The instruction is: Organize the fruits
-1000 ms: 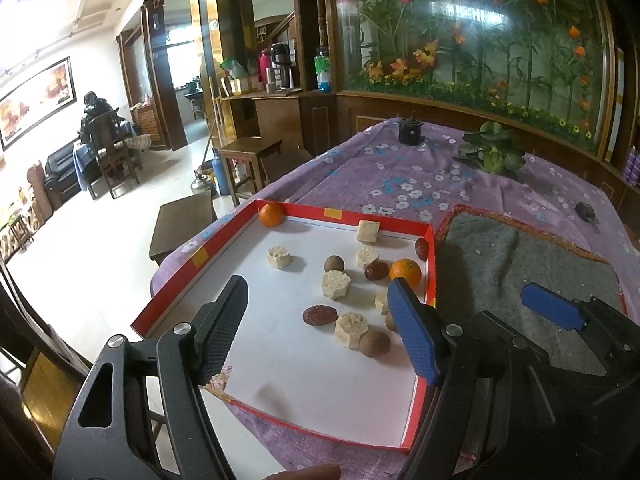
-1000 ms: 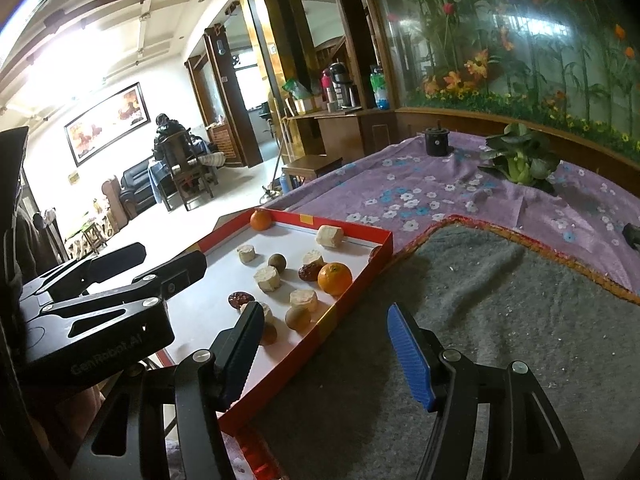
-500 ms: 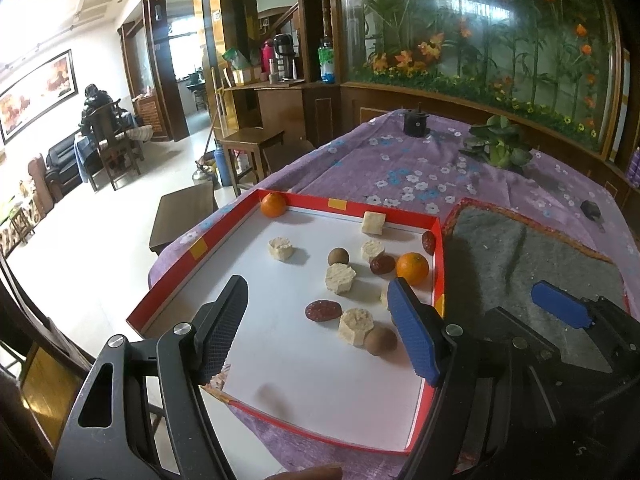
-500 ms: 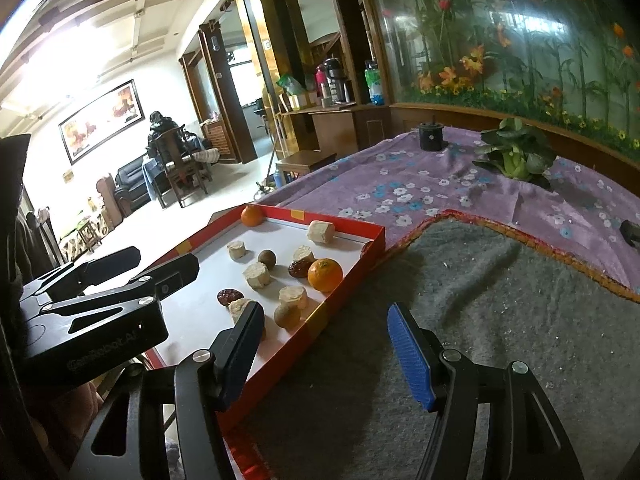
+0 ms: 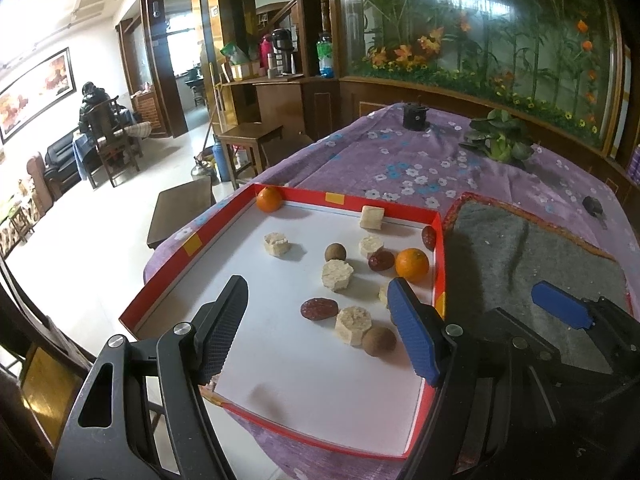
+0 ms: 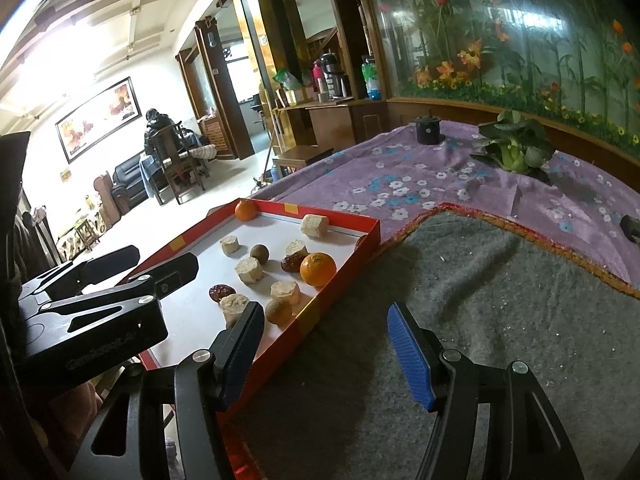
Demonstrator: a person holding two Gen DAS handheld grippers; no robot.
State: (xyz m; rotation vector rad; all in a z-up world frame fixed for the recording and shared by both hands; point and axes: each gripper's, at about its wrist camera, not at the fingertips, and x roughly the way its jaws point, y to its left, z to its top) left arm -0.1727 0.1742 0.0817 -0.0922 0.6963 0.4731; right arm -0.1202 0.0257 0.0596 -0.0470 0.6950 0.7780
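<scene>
Both tools, left point(image 5: 316, 330) and right point(image 6: 326, 350), stand apart, empty. Round orange fruit point(image 5: 412, 265) sits in the red-rimmed white tray point(image 5: 192, 244), beside its right wall. Likely light, firm, rollable; grip across its middle.

Left wrist camera looks down, close, over the shallow red-rimmed white tray point(image 5: 352, 206) filling mid-frame; right wrist camera sits beside it over the grey felt mat point(image 6: 500, 320) — tray at centre left. Both face the purple floral tablecloth point(image 5: 400, 160) and share tray and mat.
</scene>
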